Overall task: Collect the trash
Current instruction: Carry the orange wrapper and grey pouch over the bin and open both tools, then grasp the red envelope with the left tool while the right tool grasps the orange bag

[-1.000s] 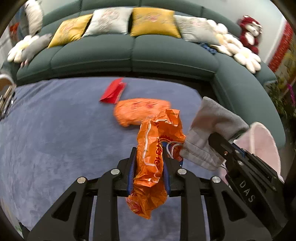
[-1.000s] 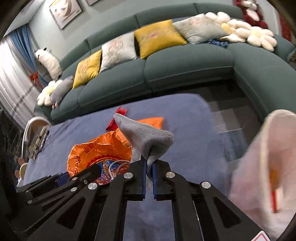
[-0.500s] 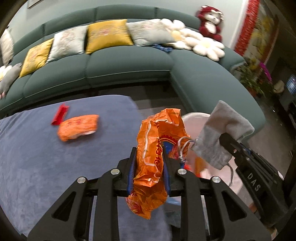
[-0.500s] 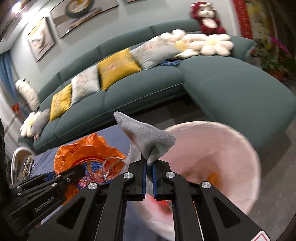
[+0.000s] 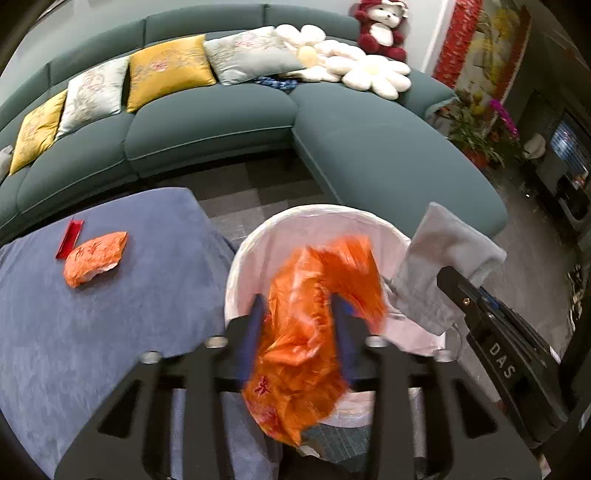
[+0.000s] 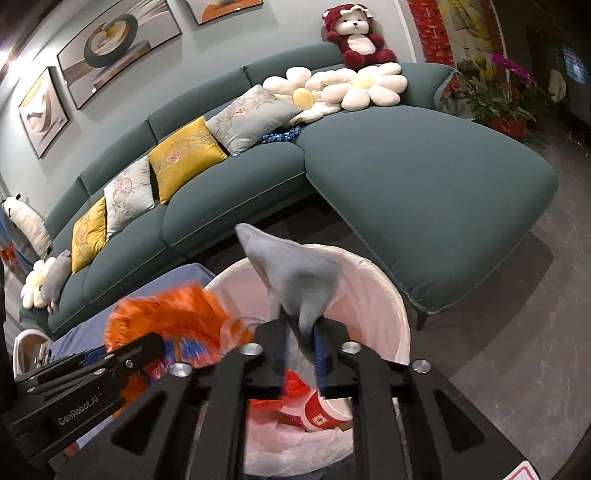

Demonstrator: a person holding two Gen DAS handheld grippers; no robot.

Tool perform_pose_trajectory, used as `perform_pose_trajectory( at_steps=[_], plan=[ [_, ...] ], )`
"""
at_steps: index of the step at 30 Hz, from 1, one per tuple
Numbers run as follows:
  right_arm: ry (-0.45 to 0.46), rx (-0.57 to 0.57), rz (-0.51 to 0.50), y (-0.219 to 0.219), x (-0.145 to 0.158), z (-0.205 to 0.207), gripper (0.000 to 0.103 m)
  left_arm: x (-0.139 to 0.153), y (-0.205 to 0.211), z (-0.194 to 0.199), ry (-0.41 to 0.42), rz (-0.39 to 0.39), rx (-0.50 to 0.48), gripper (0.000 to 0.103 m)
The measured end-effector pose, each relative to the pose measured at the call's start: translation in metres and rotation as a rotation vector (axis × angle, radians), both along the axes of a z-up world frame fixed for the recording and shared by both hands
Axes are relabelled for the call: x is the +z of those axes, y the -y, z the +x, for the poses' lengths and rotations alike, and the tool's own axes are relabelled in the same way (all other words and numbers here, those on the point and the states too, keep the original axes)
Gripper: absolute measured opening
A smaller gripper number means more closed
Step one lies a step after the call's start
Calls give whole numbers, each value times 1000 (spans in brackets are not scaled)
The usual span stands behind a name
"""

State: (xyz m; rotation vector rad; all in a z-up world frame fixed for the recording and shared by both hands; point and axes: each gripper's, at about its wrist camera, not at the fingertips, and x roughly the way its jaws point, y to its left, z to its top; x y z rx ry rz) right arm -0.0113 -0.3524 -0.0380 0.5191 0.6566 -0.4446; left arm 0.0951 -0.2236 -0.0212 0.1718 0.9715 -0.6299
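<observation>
Left hand-held gripper (image 5: 297, 325) jaws opening, orange bag (image 5: 306, 332) between them, above white bin (image 5: 236, 266), frame centre. Right hand-held gripper (image 6: 301, 343) jaws opening, grey cloth (image 6: 295, 273) between.

Two orange bags: one (image 5: 314, 332) above the bin, one (image 5: 94, 256) on the desk. One grey cloth (image 5: 443, 266). One red packet (image 5: 69, 238). One lined bin (image 5: 236, 273). One red cup (image 6: 325, 410) inside it. Two yellow cushions (image 5: 166, 70) (image 5: 37, 129), two grey cushions (image 5: 94, 94) (image 5: 247, 55). Two flower pillows (image 5: 373, 75) (image 5: 306, 44). One red teddy (image 5: 380, 27). Three wall pictures (image 6: 118, 48) (image 6: 42, 110) (image 6: 221, 7).
</observation>
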Motion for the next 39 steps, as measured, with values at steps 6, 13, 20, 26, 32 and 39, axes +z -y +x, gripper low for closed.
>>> perform_pose_trajectory(
  at_steps=[6,13,20,26,32,39],
  plan=[
    [41,-27,8,-3,4,2,51,1,-13,10,12,0,59,63],
    [46,40,-8,-28,13,17,52,1,-38,19,28,11,107,65],
    [41,120,-21,-65,18,43,53,-1,-71,34,33,22,163,66],
    [23,188,-27,-97,19,69,53,-5,-108,51,37,26,231,66],
    [9,248,-29,-130,15,95,55,-10,-143,70,28,32,289,69],
    [-31,309,-28,-169,2,132,60,-21,-182,97,17,45,345,69]
  ],
)
